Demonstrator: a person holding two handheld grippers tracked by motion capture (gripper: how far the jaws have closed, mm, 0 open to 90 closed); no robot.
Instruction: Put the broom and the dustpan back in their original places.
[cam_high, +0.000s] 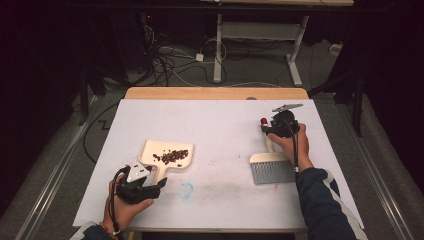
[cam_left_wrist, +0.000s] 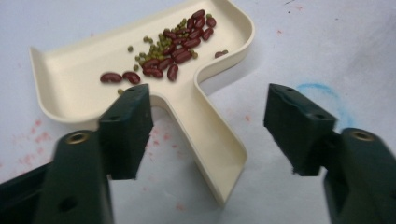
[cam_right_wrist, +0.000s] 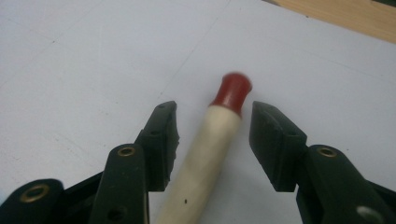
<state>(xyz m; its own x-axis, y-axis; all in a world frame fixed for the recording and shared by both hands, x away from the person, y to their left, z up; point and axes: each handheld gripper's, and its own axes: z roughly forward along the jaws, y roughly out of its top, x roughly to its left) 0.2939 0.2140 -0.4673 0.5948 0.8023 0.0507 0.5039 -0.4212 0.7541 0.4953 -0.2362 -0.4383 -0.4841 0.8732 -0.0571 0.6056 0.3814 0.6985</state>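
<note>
A cream dustpan lies at the left on the white sheet, with red and green beans piled in it. In the left gripper view the beans sit toward the pan's far corner. The dustpan points its handle back between the jaws of my left gripper, which stand wide apart and clear of it. That left gripper is near the front edge. At the right lies a hand brush with grey bristles. Its red-tipped handle runs between the jaws of my right gripper, with gaps showing on both sides.
A blue scribble marks the sheet in front of the dustpan. The table's wooden strip runs along the far edge. Beyond it are cables on the floor and the white legs of another table.
</note>
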